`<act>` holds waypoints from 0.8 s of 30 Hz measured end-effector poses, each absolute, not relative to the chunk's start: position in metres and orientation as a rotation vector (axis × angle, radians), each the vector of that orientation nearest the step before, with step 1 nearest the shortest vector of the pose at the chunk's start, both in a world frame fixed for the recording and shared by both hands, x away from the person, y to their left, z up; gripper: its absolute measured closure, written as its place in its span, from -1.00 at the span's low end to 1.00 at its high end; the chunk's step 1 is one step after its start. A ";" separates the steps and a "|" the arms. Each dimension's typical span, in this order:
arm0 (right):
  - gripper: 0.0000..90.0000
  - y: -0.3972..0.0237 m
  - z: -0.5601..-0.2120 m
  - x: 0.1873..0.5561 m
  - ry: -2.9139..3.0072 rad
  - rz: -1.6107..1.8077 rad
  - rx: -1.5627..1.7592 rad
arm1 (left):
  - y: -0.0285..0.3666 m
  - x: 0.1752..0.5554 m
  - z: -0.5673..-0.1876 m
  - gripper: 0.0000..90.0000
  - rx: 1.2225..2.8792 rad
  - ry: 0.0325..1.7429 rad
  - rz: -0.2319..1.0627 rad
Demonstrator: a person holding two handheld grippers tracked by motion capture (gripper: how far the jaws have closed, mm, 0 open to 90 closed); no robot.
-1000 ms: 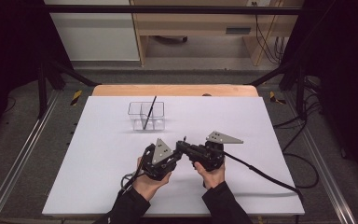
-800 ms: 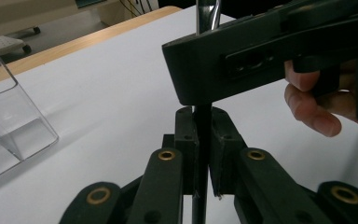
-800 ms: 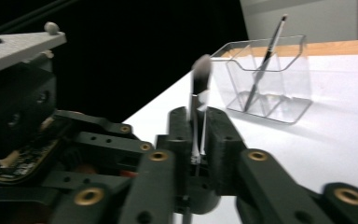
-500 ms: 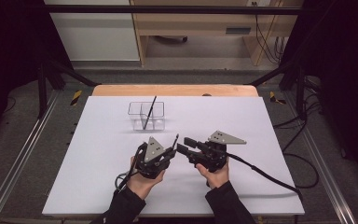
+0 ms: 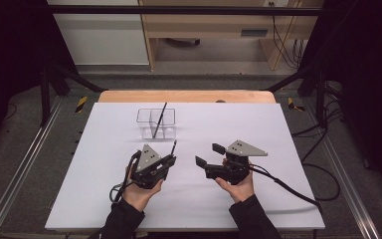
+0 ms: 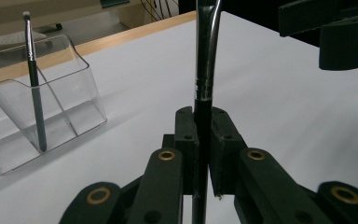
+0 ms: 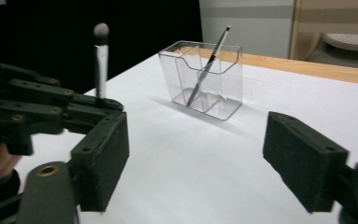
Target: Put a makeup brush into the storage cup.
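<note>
My left gripper (image 5: pixel 168 160) (image 6: pixel 203 122) is shut on the dark handle of a makeup brush (image 5: pixel 173 149) (image 6: pixel 206 51), which stands upright with its silver ferrule above the jaws. In the right gripper view the same brush (image 7: pixel 100 51) ends in a grey rounded head. My right gripper (image 5: pixel 210 154) (image 7: pixel 200 158) sits a short way to the right of it. Its jaws have just been opening and stand wide with nothing between them. A clear two-compartment holder (image 5: pixel 156 123) (image 6: pixel 46 102) (image 7: pixel 205 81) stands farther back, and a second thin brush (image 5: pixel 158 119) (image 6: pixel 33 79) (image 7: pixel 209 63) leans in it.
The white table top (image 5: pixel 278 139) has a wooden strip (image 5: pixel 189 96) along its far edge. A black cable (image 5: pixel 288 186) trails from the right gripper to the right. Metal rails and dark floor flank the table.
The two grippers were together at the brush. The right gripper's jaws have opened and let go of it, and the left hand has drawn away to the left with the brush.
</note>
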State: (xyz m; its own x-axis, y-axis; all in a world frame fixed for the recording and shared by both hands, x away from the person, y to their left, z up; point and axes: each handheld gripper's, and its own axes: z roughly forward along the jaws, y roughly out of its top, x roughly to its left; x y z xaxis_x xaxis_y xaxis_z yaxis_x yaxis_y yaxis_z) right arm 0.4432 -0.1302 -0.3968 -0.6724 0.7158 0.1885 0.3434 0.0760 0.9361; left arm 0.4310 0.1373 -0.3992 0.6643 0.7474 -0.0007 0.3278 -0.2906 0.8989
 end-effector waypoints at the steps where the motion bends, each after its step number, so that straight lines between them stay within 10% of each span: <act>1: -0.57 -0.132 -0.397 0.443 2.039 1.625 1.060 | 0.137 0.431 -0.399 0.83 1.884 0.847 0.528; 24: -0.82 -0.162 -0.402 0.444 2.027 1.468 1.109 | 0.183 0.437 -0.381 0.83 1.800 0.884 0.527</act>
State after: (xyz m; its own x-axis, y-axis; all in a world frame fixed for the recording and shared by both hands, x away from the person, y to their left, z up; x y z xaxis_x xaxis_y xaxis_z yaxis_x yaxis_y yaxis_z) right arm 0.4437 -0.1619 -0.4023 -0.6045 0.7866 0.1259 0.3650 0.1330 0.9215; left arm 0.4366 0.1831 -0.3813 0.6348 0.7712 -0.0467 0.3256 -0.2122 0.9214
